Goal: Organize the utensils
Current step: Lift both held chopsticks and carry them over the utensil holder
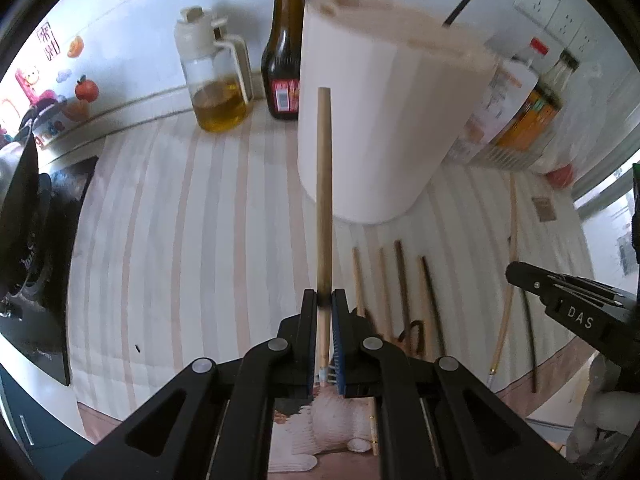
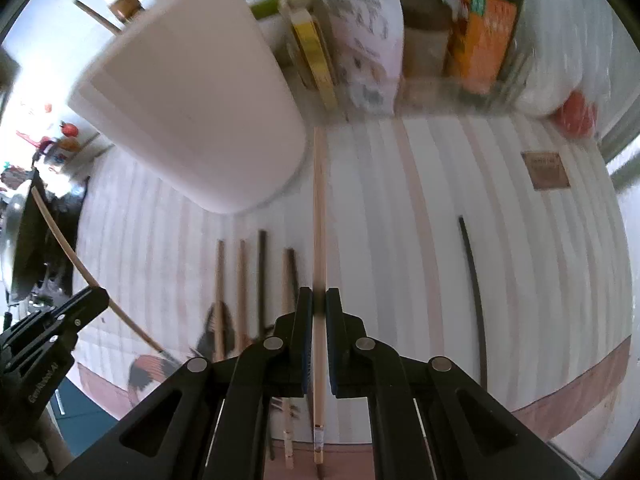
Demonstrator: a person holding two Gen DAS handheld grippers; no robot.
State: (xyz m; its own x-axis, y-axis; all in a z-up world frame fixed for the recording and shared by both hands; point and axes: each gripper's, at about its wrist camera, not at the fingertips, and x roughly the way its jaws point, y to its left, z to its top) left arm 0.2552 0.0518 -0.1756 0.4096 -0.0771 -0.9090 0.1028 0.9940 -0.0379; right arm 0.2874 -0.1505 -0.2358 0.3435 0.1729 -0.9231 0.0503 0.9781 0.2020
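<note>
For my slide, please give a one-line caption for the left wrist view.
Left gripper holds a bamboo chopstick before the white utensil holder; more chopsticks lie on the striped cloth.

Both wrist views face the white holder [image 1: 384,108] closely.

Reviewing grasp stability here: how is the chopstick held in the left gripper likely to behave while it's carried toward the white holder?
The chopstick looks stiff, projecting straight from the left gripper without sagging. It seems thin and light, so weight should matter little. Clamped near one end with most of its length free, it may pivot if it bumps the white holder. Round, so likely to roll if dropped.
</note>
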